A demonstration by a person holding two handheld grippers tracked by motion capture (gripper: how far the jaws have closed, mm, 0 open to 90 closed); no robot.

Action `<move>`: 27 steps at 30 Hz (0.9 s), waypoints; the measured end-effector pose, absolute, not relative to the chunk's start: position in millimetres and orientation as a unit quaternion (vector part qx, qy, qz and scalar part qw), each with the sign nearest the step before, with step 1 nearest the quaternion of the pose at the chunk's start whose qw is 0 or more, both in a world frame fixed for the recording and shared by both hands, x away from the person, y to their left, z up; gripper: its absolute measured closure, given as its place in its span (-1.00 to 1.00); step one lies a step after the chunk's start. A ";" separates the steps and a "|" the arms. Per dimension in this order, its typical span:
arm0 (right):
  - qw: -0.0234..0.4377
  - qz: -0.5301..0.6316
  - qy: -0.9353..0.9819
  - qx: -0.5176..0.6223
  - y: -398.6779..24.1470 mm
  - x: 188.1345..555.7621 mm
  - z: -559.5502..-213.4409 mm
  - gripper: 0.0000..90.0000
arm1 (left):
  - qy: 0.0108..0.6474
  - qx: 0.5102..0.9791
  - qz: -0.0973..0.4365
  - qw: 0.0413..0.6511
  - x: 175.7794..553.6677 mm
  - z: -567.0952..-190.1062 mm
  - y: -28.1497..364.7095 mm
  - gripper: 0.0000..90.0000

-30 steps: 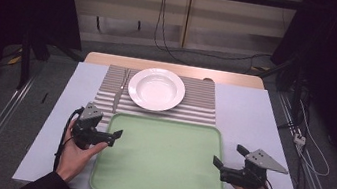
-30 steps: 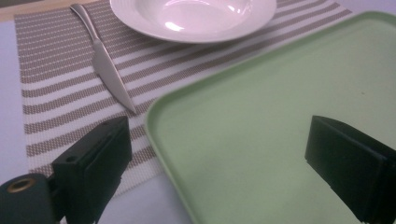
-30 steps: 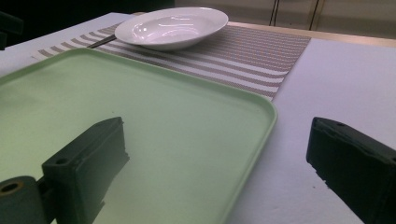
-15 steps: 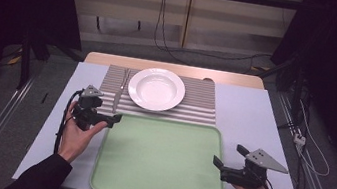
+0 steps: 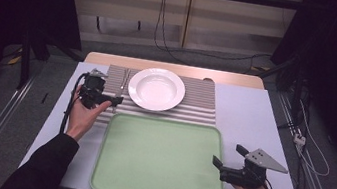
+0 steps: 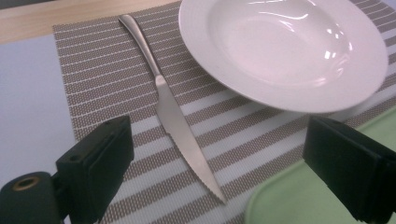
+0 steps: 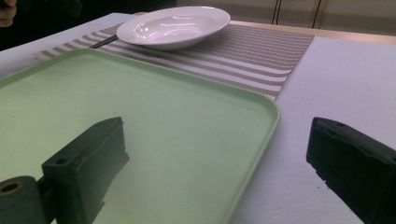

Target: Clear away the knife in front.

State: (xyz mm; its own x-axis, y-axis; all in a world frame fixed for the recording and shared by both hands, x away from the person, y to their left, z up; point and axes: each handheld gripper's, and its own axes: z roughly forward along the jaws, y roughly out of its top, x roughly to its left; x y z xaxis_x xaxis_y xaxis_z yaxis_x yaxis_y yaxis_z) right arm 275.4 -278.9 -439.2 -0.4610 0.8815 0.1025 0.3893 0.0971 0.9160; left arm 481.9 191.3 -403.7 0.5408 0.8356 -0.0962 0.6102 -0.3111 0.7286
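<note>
A silver serrated knife lies on a brown-and-white striped placemat, just left of a white deep plate. My left gripper stands open low over the mat, and the knife's tip lies between its jaws, untouched. In the high view the left gripper is by the knife, at the placemat's left end. My right gripper is open at the right edge of the pale green tray. One jaw is over the tray, the other over the table.
The plate sits mid-mat, behind the tray. The table has a pale lilac top with a wooden strip along its far edge. Dark floor, rails and cables surround it. A hand shows at the far left corner of the right gripper view.
My left gripper has moved away from the tray's left edge, forward onto the placemat beside the knife. The right gripper has stayed in place.
</note>
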 end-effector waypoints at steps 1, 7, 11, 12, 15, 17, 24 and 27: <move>0.249 0.494 0.697 0.455 -278.9 275.4 -439.2 -0.90 | 0.456 0.797 0.148 0.368 486.5 -404.4 190.1 -0.80; 0.247 0.492 0.697 0.459 -278.9 276.0 -440.2 -0.90 | 0.464 0.803 0.154 0.340 515.1 -408.3 184.8 -0.67; 0.244 0.492 0.697 0.461 -279.9 275.8 -440.7 -0.90 | 0.474 0.801 0.155 0.332 531.9 -411.3 182.9 -0.63; 0.243 0.494 0.696 0.461 -279.9 275.8 -440.7 -0.90 | 0.475 0.801 0.159 0.327 535.0 -412.1 182.4 -0.57; 0.241 0.494 0.698 0.459 -279.0 276.5 -440.9 -0.90 | 0.487 0.797 0.160 0.320 547.9 -416.5 181.0 -0.55; 0.241 0.494 0.699 0.457 -278.2 276.3 -440.8 -0.90 | 0.491 0.795 0.159 0.318 555.4 -419.2 180.5 -0.46; 0.243 0.493 0.698 0.459 -279.4 274.5 -440.5 -0.90 | 0.497 0.800 0.155 0.299 571.9 -431.2 173.2 0.02; 0.243 0.494 0.697 0.460 -279.6 274.2 -440.6 -0.90 | 0.497 0.799 0.161 0.298 576.4 -434.8 169.0 0.16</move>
